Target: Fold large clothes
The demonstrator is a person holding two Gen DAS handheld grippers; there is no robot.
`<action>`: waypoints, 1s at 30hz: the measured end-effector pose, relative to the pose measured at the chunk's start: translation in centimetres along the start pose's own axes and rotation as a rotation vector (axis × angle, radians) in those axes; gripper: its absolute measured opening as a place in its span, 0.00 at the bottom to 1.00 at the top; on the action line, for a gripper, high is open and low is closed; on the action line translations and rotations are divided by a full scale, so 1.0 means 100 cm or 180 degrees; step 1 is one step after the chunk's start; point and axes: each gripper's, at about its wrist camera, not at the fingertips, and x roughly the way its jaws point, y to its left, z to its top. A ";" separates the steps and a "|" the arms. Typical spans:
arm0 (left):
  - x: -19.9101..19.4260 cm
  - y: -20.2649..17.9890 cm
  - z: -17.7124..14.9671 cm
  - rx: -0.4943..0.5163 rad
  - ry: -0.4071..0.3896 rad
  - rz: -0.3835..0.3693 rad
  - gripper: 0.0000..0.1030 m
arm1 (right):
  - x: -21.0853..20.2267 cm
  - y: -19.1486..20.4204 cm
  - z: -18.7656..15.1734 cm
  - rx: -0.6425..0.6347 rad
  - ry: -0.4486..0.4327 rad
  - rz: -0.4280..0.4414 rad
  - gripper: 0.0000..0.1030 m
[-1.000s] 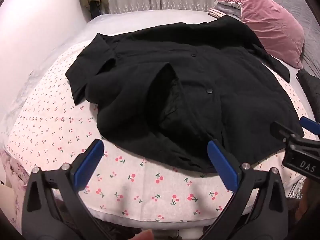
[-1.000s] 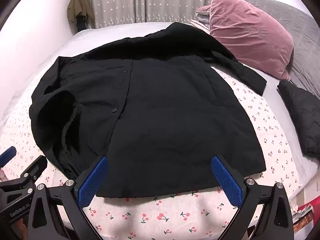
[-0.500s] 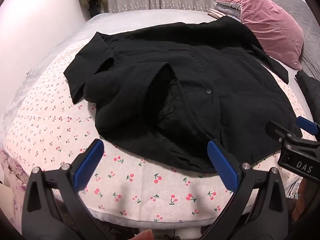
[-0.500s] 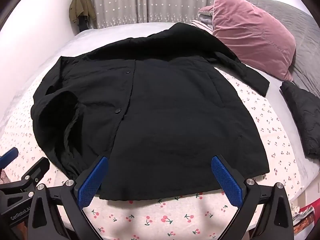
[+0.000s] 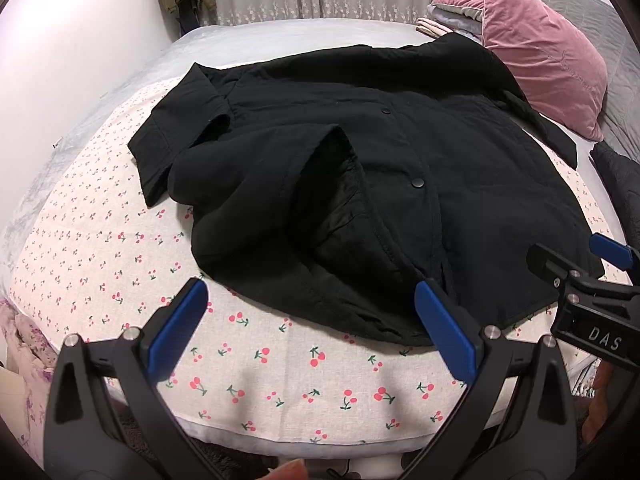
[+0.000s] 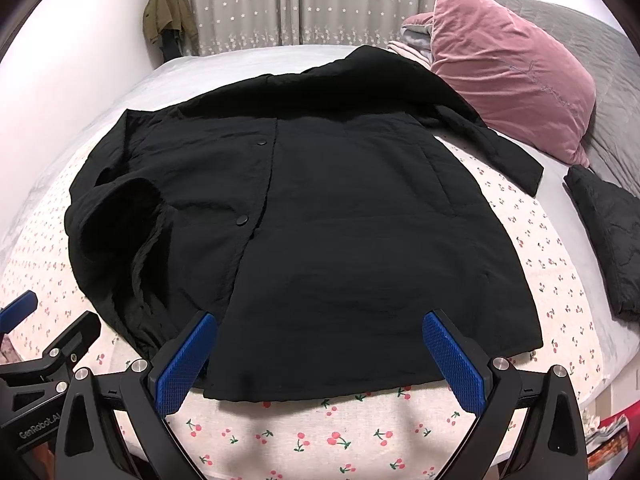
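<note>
A large black button-front jacket (image 5: 400, 168) lies spread front-up on the cherry-print sheet (image 5: 100, 240). Its hem faces me; its near-left panel is bunched and folded up. It also shows in the right wrist view (image 6: 352, 216). One sleeve (image 6: 496, 148) stretches toward the pink pillow. My left gripper (image 5: 308, 320) is open and empty, just short of the bunched hem. My right gripper (image 6: 316, 356) is open and empty, hovering at the hem's edge. Each gripper shows at the side of the other's view.
A pink velvet pillow (image 6: 508, 76) and grey quilt (image 6: 612, 80) lie at the right. A dark quilted garment (image 6: 608, 232) lies by the bed's right edge. A green coat (image 6: 168, 16) hangs by the curtain. The bed's front edge (image 5: 280, 436) is just below my grippers.
Both grippers have pulled back and risen slightly, so the jacket sits a little farther away. The jacket has not moved. Both grippers stay open.
</note>
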 end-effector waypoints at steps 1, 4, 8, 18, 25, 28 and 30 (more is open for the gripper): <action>0.000 0.000 0.000 0.0001 0.0000 0.0003 1.00 | 0.000 0.000 0.000 0.0001 -0.0001 0.0001 1.00; 0.000 0.000 0.000 0.0000 0.0000 -0.0003 1.00 | 0.000 -0.001 0.000 0.0001 -0.0002 0.0005 1.00; 0.001 0.001 -0.001 -0.0001 -0.0004 -0.0004 1.00 | 0.000 0.000 0.000 0.0002 -0.0003 0.0004 1.00; 0.001 0.001 0.000 0.0000 -0.0003 -0.0006 1.00 | -0.001 0.000 0.001 -0.0004 -0.0005 0.0007 1.00; 0.002 0.001 -0.002 -0.0003 0.0002 -0.0015 1.00 | 0.000 0.001 0.000 -0.0009 -0.0003 0.0003 1.00; 0.002 0.001 -0.001 -0.0006 0.0006 -0.0020 1.00 | 0.000 0.001 0.000 -0.0010 -0.0004 0.0005 1.00; 0.002 0.001 -0.002 -0.0006 0.0006 -0.0020 1.00 | 0.000 0.002 0.000 -0.0010 -0.0005 0.0003 1.00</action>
